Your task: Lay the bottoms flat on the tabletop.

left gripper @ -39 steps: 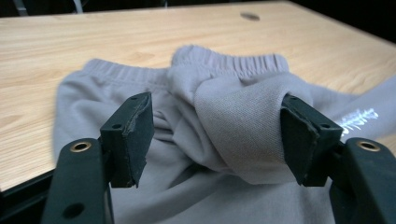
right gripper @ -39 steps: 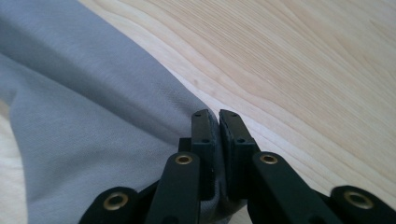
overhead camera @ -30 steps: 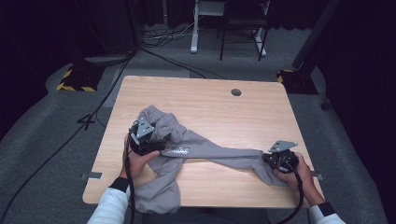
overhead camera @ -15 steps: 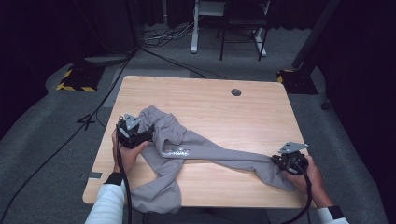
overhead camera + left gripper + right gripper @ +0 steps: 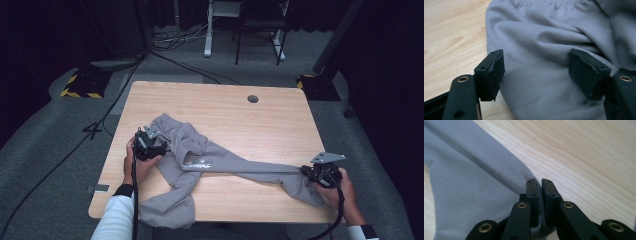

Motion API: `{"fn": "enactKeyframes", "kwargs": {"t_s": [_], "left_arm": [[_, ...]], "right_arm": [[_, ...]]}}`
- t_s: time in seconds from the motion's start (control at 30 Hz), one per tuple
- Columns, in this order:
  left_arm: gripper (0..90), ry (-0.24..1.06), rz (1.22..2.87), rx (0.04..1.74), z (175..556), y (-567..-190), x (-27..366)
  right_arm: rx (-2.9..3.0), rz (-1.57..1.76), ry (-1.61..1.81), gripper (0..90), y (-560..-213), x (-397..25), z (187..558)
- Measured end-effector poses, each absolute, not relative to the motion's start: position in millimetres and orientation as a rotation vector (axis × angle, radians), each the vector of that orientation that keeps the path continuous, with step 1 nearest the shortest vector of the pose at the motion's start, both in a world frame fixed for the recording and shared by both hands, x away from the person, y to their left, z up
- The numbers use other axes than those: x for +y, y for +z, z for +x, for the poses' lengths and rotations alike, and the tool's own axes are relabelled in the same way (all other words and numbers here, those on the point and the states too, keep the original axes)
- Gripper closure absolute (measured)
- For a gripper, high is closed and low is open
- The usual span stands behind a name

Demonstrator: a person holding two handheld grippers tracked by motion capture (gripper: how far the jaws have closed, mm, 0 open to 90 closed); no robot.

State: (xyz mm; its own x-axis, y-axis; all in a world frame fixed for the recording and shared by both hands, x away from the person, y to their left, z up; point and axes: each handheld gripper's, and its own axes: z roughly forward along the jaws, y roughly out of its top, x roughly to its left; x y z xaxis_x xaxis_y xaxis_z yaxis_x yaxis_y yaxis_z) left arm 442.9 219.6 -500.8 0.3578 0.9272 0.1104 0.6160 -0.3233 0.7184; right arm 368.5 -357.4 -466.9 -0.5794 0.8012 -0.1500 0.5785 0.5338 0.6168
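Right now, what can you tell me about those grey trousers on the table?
The soft grey jersey trousers lie rumpled on the light wooden table, gathered waistband at the left, one leg stretched right, the other hanging over the near edge. Small white print marks the middle. The right claw pinches the leg end; the open left claw straddles the waist.

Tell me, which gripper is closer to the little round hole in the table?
Right, though not by much. The hole sits toward the far right; the right gripper is nearer it, the left gripper farther across, on the pants.
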Motion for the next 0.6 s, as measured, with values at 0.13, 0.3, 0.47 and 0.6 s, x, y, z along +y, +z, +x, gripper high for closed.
{"fn": "enactKeyframes", "kwargs": {"t_s": [0.13,0.3,0.47,0.6], "left_arm": [[29.0,0.75,2.04,1.371,442.7,-500.5,225.8],[29.1,0.795,2.009,1.45,441.1,-500.2,244.8],[28.9,0.799,1.966,1.549,438.2,-499.1,265.3],[29.3,0.756,1.98,1.539,437.5,-495.7,262.6]], "right_arm": [[2.289,1.182,0.679,85.1,-464.7,-369.0,370.1],[2.196,1.301,0.605,83.6,-465.6,-388.2,372.4],[2.167,1.388,0.566,80.9,-468.9,-402.1,373.9],[2.151,1.382,0.569,66.8,-464.8,-399.0,374.9]]}}
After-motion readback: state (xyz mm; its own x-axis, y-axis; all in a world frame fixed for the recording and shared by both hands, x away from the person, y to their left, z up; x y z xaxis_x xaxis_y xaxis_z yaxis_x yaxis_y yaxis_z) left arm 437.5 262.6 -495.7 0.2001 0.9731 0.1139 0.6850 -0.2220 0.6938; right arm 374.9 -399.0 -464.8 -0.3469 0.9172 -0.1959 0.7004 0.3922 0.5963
